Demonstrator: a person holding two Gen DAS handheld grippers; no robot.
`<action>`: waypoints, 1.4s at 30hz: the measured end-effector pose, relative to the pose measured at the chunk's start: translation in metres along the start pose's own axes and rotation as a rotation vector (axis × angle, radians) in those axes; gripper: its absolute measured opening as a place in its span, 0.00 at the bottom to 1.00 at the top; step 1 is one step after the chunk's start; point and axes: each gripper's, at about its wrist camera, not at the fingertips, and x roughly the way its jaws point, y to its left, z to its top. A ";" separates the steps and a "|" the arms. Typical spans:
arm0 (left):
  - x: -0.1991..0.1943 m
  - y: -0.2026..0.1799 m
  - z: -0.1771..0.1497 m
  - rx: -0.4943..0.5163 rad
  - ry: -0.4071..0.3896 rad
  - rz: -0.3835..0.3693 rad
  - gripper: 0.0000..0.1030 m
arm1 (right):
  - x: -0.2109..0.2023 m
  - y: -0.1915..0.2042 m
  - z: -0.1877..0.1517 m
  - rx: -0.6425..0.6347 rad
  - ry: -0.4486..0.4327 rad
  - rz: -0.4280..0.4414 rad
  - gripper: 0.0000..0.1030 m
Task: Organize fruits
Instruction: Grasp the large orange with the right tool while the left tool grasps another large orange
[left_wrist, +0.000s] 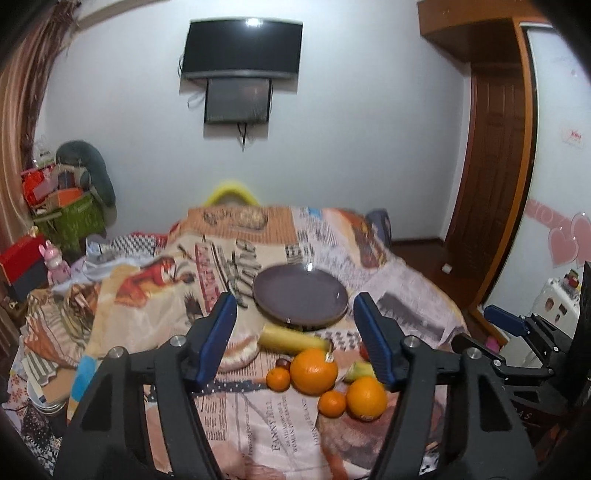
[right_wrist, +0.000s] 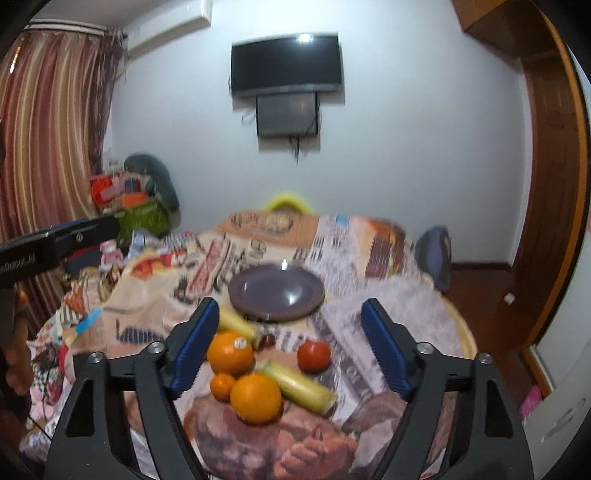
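We hold the left gripper (left_wrist: 295, 343) with its blue pads apart and nothing between them, above a cluster of fruit on the printed tablecloth (left_wrist: 258, 435). The right gripper (right_wrist: 290, 347) is likewise spread and empty. In the right wrist view, two large oranges (right_wrist: 256, 398) lie touching a small mandarin (right_wrist: 222, 386), with a yellow-green banana (right_wrist: 295, 386) just beside them and a red tomato (right_wrist: 313, 355) a little apart. Another banana (right_wrist: 236, 324) lies near the empty dark purple plate (right_wrist: 276, 291), which sits behind the fruit. A television (right_wrist: 286, 64) hangs on the far wall.
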 end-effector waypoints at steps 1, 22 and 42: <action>0.006 0.001 -0.002 0.001 0.016 -0.002 0.63 | 0.006 -0.002 -0.005 0.002 0.031 0.008 0.68; 0.089 0.010 -0.052 0.045 0.233 0.008 0.74 | 0.096 0.006 -0.059 -0.010 0.378 0.121 0.66; 0.132 0.002 -0.071 0.071 0.366 -0.049 0.83 | 0.123 0.005 -0.070 0.039 0.464 0.186 0.61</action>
